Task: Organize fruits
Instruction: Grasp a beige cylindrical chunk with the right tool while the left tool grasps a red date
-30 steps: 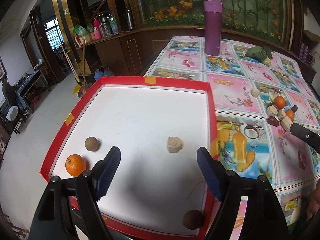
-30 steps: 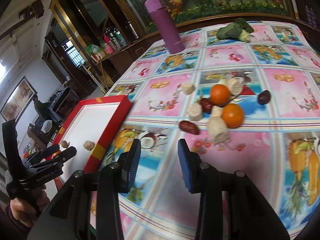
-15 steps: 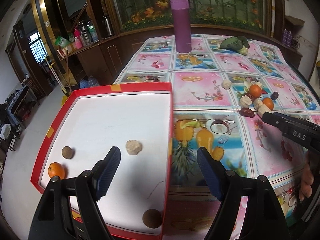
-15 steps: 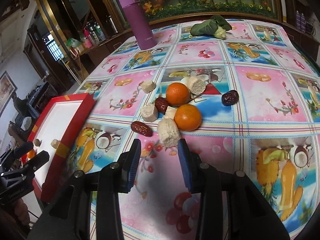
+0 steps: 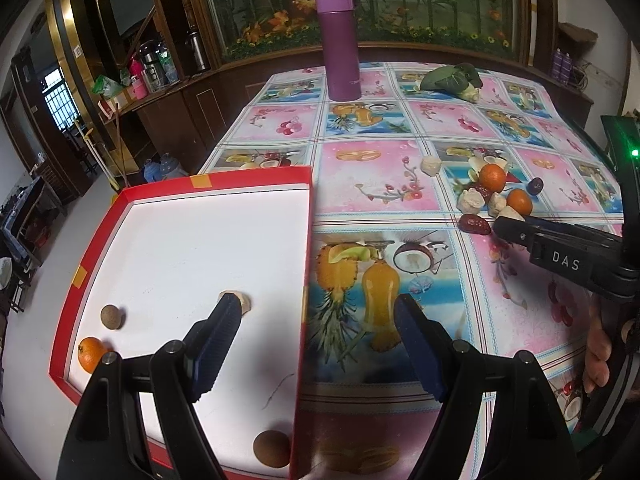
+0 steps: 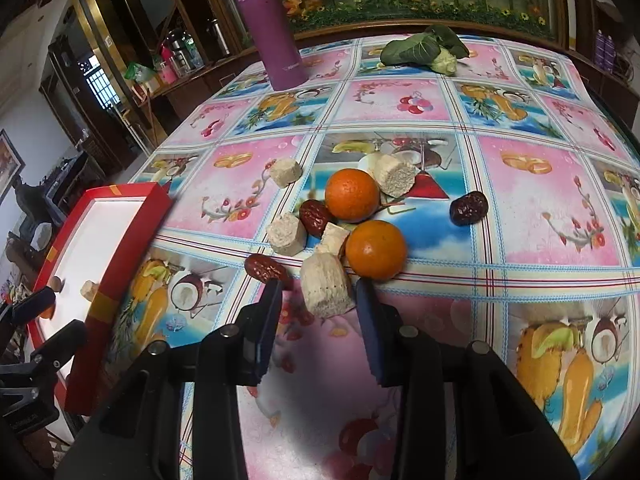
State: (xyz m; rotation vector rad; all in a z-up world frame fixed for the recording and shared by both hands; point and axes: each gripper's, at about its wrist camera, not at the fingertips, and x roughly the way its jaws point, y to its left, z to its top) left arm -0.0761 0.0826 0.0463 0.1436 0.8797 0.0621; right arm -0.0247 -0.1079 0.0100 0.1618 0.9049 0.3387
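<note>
The left gripper points down with its jaws wide apart and nothing between them. The right gripper also points down. Its jaws are closer together and press on nothing. A hand holds its handle.

Left wrist view angled down over the red-rimmed white tray at the near table edge, right wrist view low and close over the heap of oranges and pale chunks, both facing the tall purple flask, both sharing the fruit-print tablecloth, tray and heap.
</note>
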